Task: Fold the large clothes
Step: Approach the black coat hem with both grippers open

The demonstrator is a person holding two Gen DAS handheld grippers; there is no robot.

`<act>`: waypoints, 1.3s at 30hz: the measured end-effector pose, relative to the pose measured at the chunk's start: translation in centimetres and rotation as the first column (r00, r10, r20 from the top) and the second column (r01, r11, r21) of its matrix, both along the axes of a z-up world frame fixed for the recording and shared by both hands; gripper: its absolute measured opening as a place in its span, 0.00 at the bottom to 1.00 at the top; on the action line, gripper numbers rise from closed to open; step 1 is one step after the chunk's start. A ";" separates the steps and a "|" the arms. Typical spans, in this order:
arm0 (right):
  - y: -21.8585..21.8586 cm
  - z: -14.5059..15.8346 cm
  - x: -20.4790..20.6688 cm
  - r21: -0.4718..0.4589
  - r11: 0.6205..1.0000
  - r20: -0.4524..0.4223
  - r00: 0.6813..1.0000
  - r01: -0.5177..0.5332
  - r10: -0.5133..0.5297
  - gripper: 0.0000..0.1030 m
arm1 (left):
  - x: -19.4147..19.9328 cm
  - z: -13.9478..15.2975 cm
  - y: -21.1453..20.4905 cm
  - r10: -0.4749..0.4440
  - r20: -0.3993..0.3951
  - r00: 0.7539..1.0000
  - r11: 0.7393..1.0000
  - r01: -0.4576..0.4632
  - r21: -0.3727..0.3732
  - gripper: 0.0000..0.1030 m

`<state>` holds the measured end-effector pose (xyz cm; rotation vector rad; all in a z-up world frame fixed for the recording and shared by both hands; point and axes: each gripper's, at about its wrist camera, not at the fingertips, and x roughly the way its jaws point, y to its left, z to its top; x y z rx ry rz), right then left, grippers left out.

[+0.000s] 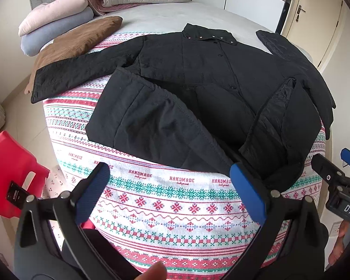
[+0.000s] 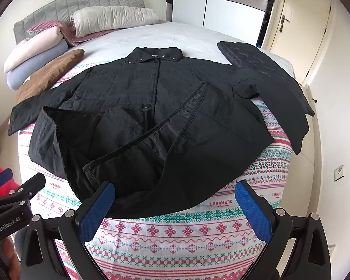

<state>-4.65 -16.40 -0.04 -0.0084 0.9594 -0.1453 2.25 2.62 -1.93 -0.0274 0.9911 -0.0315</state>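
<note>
Bed (image 1: 198,16): one black coat (image 1: 198,81), two open grippers.

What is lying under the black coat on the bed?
The black coat lies on a patterned blanket. One sleeve end rests on a brown cushion. The blanket beneath the coat is hidden.

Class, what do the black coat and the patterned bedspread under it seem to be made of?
Coat: likely padded synthetic fabric, matt; stitched quilting lines, metal-looking snaps, a shinier lining at the turned-up hem. Bedspread: probably printed cotton, matt; flat coloured bands with "HANDMADE" lettering.
</note>
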 end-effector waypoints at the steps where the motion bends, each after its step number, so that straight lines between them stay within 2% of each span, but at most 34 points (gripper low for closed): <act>1: 0.2 0.0 0.1 0.000 1.000 -0.002 1.000 -0.001 0.001 1.00 | 0.1 -0.1 0.2 0.004 -0.001 1.000 1.000 -0.004 -0.001 0.99; 14: 0.5 0.2 0.7 -0.016 1.000 0.000 1.000 0.010 -0.010 1.00 | 1.1 -0.6 2.1 0.040 -0.011 0.999 0.999 -0.040 -0.010 0.99; 39: -0.4 0.8 1.1 -0.009 1.000 0.014 1.000 0.014 -0.014 1.00 | 1.3 0.9 1.6 0.050 0.018 0.999 0.999 -0.050 0.007 0.99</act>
